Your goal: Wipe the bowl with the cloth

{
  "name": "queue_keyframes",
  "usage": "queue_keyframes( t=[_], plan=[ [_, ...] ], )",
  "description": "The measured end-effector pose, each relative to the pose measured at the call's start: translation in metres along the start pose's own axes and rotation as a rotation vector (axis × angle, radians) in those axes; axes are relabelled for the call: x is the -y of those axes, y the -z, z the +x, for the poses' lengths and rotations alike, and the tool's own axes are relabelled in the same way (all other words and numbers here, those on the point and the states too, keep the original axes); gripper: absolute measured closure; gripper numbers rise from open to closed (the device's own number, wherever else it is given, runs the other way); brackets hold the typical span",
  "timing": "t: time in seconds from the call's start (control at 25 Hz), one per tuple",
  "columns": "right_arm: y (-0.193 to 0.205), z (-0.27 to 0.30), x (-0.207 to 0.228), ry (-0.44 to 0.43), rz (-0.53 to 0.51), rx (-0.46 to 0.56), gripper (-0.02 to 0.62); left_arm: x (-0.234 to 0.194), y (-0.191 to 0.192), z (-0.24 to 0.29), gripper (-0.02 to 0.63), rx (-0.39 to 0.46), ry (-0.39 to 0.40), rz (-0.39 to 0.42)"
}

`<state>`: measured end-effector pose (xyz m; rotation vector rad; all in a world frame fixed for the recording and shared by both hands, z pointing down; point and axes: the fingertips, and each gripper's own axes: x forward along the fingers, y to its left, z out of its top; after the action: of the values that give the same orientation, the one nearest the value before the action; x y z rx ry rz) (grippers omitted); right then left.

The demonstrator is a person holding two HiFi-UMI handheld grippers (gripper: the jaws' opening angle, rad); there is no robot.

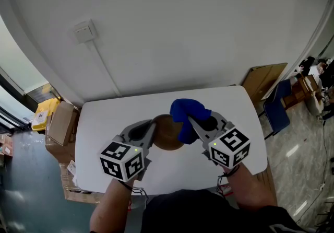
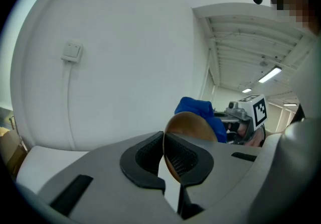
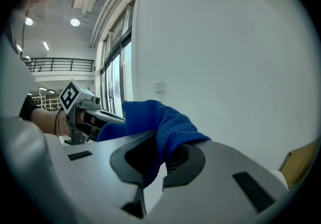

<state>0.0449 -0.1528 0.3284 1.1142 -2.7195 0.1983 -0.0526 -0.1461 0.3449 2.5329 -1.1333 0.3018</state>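
My left hand-held gripper pinches the bowl rim. My right hand-held gripper clamps the cloth. Both are lifted over the bench. Cloth meets bowl edge; I judge wiping barely begun.

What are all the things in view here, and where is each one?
bowl: one, brown, over the table, rim pinched by the left jaws
cloth: one, blue, bunched, at the bowl's right side
table: one, white, under both
wall switch: one, white, on the wall behind
cardboard boxes: several, brown, floor left of the table
cardboard sheet: one, brown, right of the table
chair: one, blue, beside the sheet
left gripper: one, grey, jaws shut on the bowl
right gripper: one, grey, jaws shut on the cloth
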Motion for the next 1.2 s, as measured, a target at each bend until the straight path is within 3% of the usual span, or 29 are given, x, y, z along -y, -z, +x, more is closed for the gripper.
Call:
queue_keyframes(
  t=[0.32, 0.56, 0.84, 1.2],
  plan=[
    [0.017, -0.004, -0.026, -0.059, -0.023, -0.027, 0.569, -0.023, -0.034, -0.016, 0.588, 0.103, -0.057, -0.040],
    [0.034, 0.002, -0.060, -0.144, -0.014, -0.057, 0.569, -0.015, -0.049, -0.014, 0.588, 0.142, -0.032, -0.051],
    [0.030, 0.003, -0.079, -0.268, 0.054, 0.012, 0.569, 0.025, -0.057, -0.014, 0.588, 0.133, 0.146, -0.105],
    [0.015, -0.004, -0.066, -0.354, 0.068, 0.103, 0.569, 0.070, -0.033, -0.031, 0.588, -0.009, 0.329, -0.012]
  ],
)
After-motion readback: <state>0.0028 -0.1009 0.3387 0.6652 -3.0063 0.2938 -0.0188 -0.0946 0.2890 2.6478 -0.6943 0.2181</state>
